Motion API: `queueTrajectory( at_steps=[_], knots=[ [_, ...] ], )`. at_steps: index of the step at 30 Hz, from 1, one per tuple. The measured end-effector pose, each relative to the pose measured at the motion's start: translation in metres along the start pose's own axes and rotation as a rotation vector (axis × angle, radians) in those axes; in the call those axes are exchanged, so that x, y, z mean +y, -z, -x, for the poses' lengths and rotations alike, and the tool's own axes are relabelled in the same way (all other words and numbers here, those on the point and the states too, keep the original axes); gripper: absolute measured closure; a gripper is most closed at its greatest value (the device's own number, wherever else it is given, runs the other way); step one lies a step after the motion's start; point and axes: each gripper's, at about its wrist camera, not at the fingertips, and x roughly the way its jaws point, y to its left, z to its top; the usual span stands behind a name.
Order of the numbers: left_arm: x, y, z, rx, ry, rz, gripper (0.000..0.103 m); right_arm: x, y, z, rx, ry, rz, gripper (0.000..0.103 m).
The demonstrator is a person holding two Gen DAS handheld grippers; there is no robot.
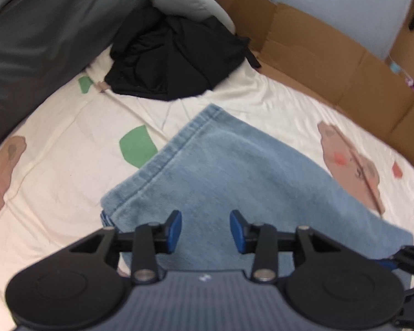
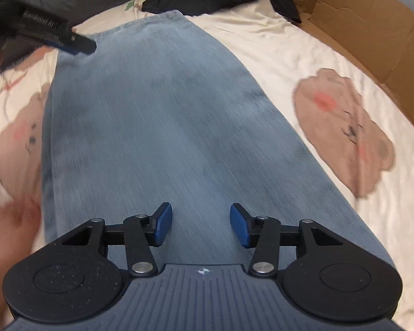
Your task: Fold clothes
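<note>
A pair of light blue jeans lies folded flat on the bed, its stitched hem pointing toward the far side. In the right wrist view the jeans run away from me as one long panel. My left gripper hovers over the near end of the denim, open, with nothing between its blue pads. My right gripper is also open above the denim and holds nothing. The left gripper shows again at the top left of the right wrist view, over the jeans' far left edge.
The cream bedsheet carries bear and leaf prints. A heap of black clothing lies beyond the jeans, with grey bedding to its left. Flattened cardboard lines the bed's far right edge.
</note>
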Motion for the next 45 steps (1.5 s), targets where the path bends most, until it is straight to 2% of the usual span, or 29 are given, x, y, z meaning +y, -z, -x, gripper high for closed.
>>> queueTrajectory(
  at_steps=[6, 13, 17, 19, 21, 26, 31, 39, 45],
  knots=[
    [-0.018, -0.004, -0.006, 0.048, -0.017, -0.094, 0.060, -0.027, 0.042, 0.024, -0.035, -0.002, -0.078, 0.049],
    [-0.029, -0.008, -0.017, 0.118, -0.039, -0.093, 0.060, -0.040, 0.087, 0.044, -0.084, -0.048, -0.205, 0.049],
    [-0.042, -0.003, -0.024, 0.155, -0.040, -0.130, 0.056, -0.042, 0.102, 0.047, -0.130, -0.060, -0.223, 0.049],
    [-0.047, 0.003, -0.029, 0.172, -0.044, -0.142, 0.050, -0.050, 0.105, 0.045, -0.146, -0.093, -0.256, 0.049],
    [-0.050, 0.009, -0.033, 0.188, -0.050, -0.146, 0.050, -0.057, 0.107, 0.046, -0.152, -0.124, -0.270, 0.049],
    [-0.055, 0.017, -0.031, 0.179, -0.063, -0.195, 0.050, -0.073, 0.124, 0.057, -0.152, -0.129, -0.305, 0.050],
    [-0.053, 0.018, -0.030, 0.175, -0.061, -0.211, 0.050, -0.092, 0.147, 0.071, -0.164, -0.140, -0.403, 0.050],
    [-0.053, 0.018, -0.029, 0.160, -0.067, -0.197, 0.050, -0.117, 0.177, 0.085, -0.169, -0.055, -0.501, 0.052],
    [-0.044, 0.015, -0.023, 0.131, -0.074, -0.160, 0.051, -0.132, 0.169, 0.088, -0.213, -0.051, -0.534, 0.052]
  ],
)
